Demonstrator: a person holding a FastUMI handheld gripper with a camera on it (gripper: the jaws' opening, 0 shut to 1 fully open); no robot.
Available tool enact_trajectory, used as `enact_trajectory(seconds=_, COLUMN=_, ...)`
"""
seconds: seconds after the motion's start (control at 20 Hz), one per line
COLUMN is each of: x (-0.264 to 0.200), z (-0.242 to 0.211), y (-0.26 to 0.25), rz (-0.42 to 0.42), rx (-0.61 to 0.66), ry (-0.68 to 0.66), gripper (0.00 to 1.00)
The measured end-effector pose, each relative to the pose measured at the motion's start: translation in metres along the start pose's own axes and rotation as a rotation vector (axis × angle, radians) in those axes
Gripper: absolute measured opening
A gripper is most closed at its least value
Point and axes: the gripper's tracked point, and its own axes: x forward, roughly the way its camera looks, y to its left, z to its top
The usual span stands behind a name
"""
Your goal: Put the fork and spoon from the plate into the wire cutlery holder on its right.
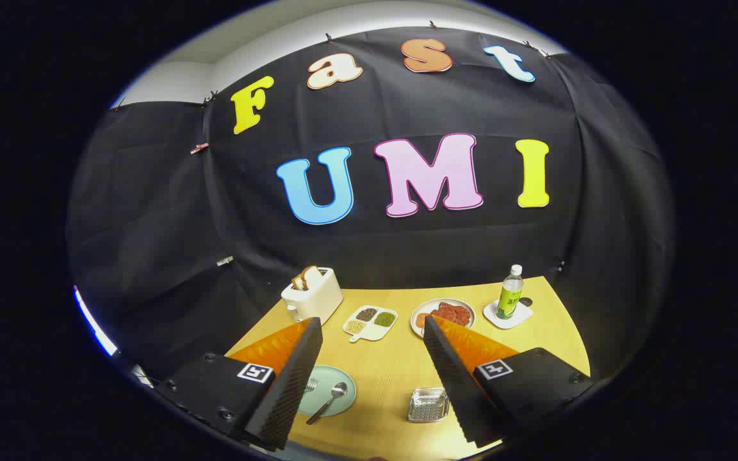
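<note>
Hovering over the wooden table (388, 371), the gripper (372, 333) has its fingers spread wide, grasping nothing.
Between them below lie the pale green plate (337, 400) with spoon (329, 401) and fork (311, 384), the wire cutlery holder (428, 405) well apart on the other side; a toaster (311, 296) stands beyond.

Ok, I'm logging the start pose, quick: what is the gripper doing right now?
Gripper: open, fingers spread wide, holding nothing, above the table; fork and spoon lie untouched on the plate.
</note>
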Motion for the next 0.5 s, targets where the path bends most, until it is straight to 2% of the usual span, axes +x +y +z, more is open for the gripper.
enact_trajectory(seconds=0.2, x=0.002, z=0.007, y=0.001, rz=-0.006, rx=0.007, ry=-0.023, gripper=0.99)
enact_trajectory(seconds=0.5, x=0.003, z=0.037, y=0.021, rz=0.007, rx=-0.002, ry=-0.124, gripper=0.99)
